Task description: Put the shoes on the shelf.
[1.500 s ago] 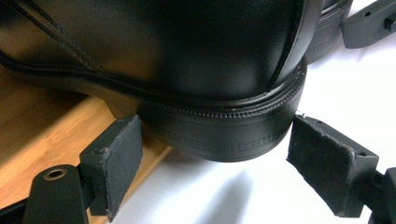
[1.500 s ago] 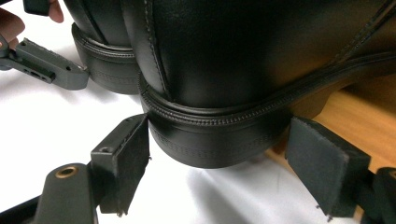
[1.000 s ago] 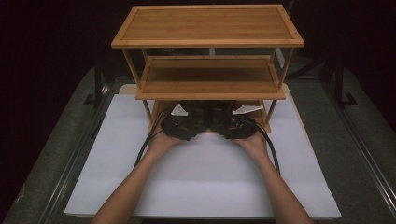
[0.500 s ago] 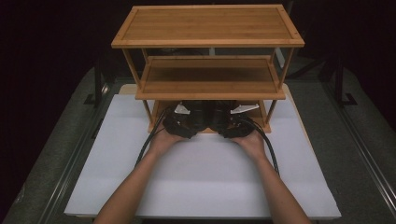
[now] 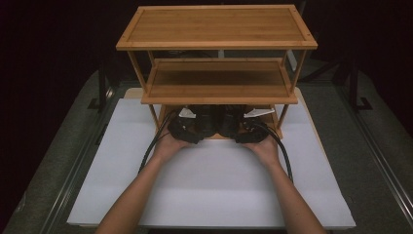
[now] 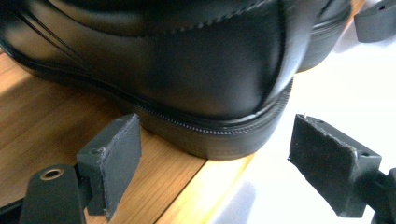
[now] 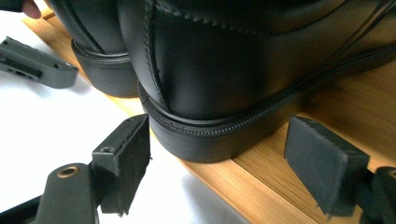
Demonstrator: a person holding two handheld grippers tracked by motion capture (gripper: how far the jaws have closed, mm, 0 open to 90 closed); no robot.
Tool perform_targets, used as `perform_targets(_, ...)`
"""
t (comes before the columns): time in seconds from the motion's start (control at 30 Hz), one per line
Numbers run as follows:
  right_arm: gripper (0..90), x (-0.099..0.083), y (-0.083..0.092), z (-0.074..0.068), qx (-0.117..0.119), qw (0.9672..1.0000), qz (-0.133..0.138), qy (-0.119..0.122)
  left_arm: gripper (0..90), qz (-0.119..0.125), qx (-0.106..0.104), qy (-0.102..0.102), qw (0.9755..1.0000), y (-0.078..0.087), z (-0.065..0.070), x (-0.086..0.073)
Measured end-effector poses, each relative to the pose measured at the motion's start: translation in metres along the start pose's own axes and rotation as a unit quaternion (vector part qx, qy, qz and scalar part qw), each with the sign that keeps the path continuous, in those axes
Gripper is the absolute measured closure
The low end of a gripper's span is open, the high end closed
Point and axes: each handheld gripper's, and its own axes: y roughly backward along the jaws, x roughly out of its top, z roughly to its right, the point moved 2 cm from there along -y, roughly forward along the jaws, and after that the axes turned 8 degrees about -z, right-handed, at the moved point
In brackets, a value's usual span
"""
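Left gripper view: tongs apart around black shoe heel, seemingly untouching; right tongs likewise.

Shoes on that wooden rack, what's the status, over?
Left gripper and right gripper open, jaws either side of a heel. Black shoes on rack's bottom shelf, not gripped. Nothing in the way.

Left gripper, right gripper: jaws apart.

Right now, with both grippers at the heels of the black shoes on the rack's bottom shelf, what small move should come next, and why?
Probably close each gripper on its heel: the left gripper and right gripper stand open, pads apart from the left shoe and right shoe.
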Motion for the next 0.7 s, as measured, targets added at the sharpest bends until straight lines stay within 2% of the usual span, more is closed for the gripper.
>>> perform_targets(0.1,20.1,-0.003,0.007,0.001,-0.001,1.0000,0.003,0.001,16.6,-0.001,0.003,-0.003,1.0000,0.007,0.002,-0.002)
perform_targets(0.17,19.6,-0.004,0.009,0.001,-0.002,1.0000,0.002,0.000,16.3,-0.001,0.004,0.002,1.0000,0.010,0.003,-0.003)
perform_targets(0.27,17.3,-0.011,0.020,0.000,-0.006,1.0000,0.001,0.002,16.3,-0.002,0.003,-0.009,0.9999,0.022,0.002,-0.009)
perform_targets(0.37,16.4,-0.017,0.027,-0.002,-0.009,0.9999,0.002,0.005,16.3,-0.003,0.001,-0.009,1.0000,0.028,0.003,-0.015)
perform_targets(0.47,16.1,-0.029,0.041,-0.003,-0.015,0.9999,0.003,0.007,16.3,0.004,0.000,-0.007,1.0000,0.044,0.006,-0.028)
perform_targets(0.5,16.0,-0.033,0.045,-0.003,-0.015,0.9999,0.002,0.007,16.3,0.004,0.000,-0.007,1.0000,0.044,0.006,-0.028)
perform_targets(0.53,15.9,-0.036,0.049,-0.003,-0.016,0.9999,0.001,0.007,16.3,0.004,-0.001,-0.006,1.0000,0.052,0.008,-0.037)
perform_targets(0.57,15.9,-0.036,0.049,-0.003,-0.016,0.9999,0.001,0.007,16.3,0.004,-0.001,-0.006,1.0000,0.052,0.008,-0.037)
perform_targets(0.67,13.6,-0.051,0.065,-0.003,-0.014,0.9999,0.001,0.002,16.2,0.007,0.000,-0.003,1.0000,0.069,0.012,-0.055)
perform_targets(0.7,13.6,-0.051,0.065,-0.003,-0.014,0.9999,0.001,0.002,15.7,0.007,0.000,-0.003,1.0000,0.069,0.012,-0.055)
